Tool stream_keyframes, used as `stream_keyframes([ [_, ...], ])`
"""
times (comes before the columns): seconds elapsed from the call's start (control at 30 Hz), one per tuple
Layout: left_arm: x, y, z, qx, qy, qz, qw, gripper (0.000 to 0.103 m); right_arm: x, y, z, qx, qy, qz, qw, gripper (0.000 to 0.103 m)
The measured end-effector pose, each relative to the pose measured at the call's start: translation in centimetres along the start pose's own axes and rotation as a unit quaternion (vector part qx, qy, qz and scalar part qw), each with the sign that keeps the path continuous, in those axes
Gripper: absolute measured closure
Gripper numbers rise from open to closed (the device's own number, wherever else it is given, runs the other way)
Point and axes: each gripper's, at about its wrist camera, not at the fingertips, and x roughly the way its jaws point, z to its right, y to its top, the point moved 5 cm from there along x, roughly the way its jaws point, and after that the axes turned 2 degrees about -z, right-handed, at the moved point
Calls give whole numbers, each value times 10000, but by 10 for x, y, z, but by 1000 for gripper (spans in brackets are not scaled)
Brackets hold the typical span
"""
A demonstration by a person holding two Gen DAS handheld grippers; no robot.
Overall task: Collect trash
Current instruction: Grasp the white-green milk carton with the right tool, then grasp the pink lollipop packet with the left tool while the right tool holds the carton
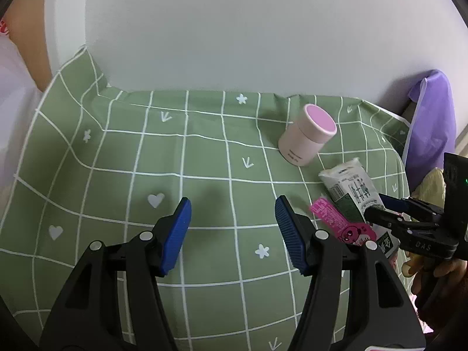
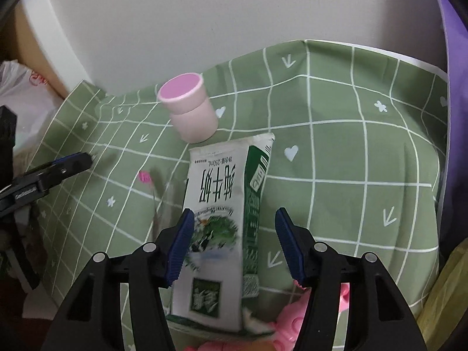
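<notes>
A white and green milk carton (image 2: 222,219) lies on the green checked cloth (image 2: 336,152), between the open fingers of my right gripper (image 2: 232,244); the left pad touches its side and the right pad stands apart. The carton also shows in the left wrist view (image 1: 351,196), with a pink wrapper (image 1: 339,222) beside it. A pink cylindrical container (image 2: 190,108) stands behind the carton; it shows in the left wrist view too (image 1: 307,134). My left gripper (image 1: 232,234) is open and empty over the cloth (image 1: 146,161).
A white wall (image 1: 234,29) rises behind the table. A purple bag (image 1: 433,128) hangs at the right. A white plastic bag (image 2: 26,93) and a cardboard box (image 2: 38,49) sit at the left. A pink object (image 2: 292,333) lies near the carton's base.
</notes>
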Motion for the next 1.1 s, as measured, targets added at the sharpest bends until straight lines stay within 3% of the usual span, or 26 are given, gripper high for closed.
stream_keyframes([
  [0.3,3,-6,7,73,-30,-73,9999,46,-7,-8,-17,-221,129,30,9997,48],
  [0.47,2,-7,7,91,-30,-80,9999,46,8,-17,-15,-213,-12,-260,9994,48],
  [0.57,2,-8,8,102,-24,-88,9999,46,2,-15,-12,-177,-41,-153,9997,55],
  [0.73,2,-10,13,130,-74,-122,9998,46,-22,-9,-2,-216,-143,120,9996,56],
  [0.93,1,-13,30,296,-174,-154,9993,46,-56,-3,27,160,-472,582,9971,56],
  [1.1,-2,-15,48,320,-508,-185,9980,46,-83,-4,51,371,-788,880,9923,56],
])
